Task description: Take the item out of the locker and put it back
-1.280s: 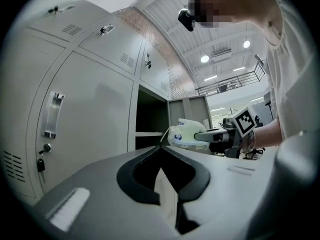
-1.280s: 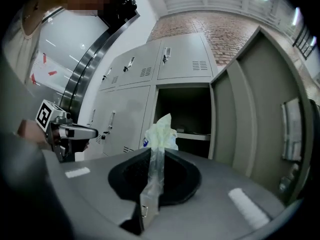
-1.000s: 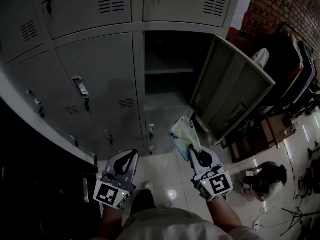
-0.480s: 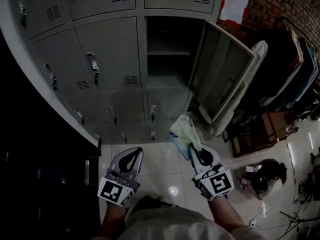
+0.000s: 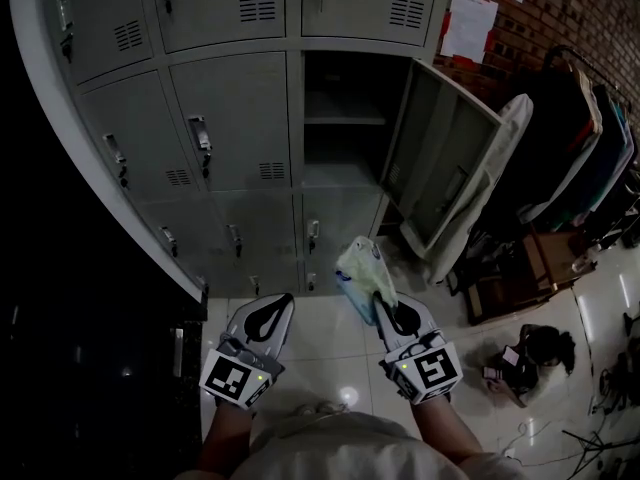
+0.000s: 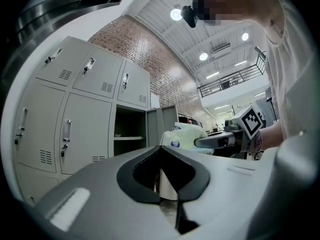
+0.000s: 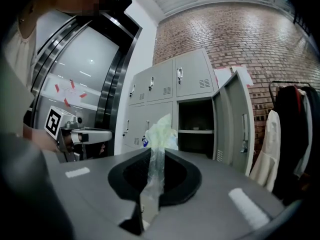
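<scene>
A pale green plastic packet [image 5: 360, 271] sticks up from my right gripper [image 5: 378, 302], which is shut on its lower end, in front of the grey lockers. In the right gripper view the packet [image 7: 159, 134] rises from between the closed jaws of the right gripper [image 7: 152, 156]. The locker compartment [image 5: 345, 118] stands open with a shelf inside, its door [image 5: 440, 158] swung out to the right. My left gripper [image 5: 284, 301] is beside the right one, shut with nothing in it; its tips [image 6: 160, 146] meet in its own view.
A white garment [image 5: 505, 158] hangs past the open door. Dark clothes [image 5: 590, 128] hang on a rack at the right. A wooden crate [image 5: 505, 283] and a dark bag [image 5: 535, 353] lie on the tiled floor. Papers [image 5: 470, 18] are stuck to the brick wall.
The lockers have slid up and farther off in the head view, with more floor showing. Both grippers keep their places, and the packet stays in the right one.
</scene>
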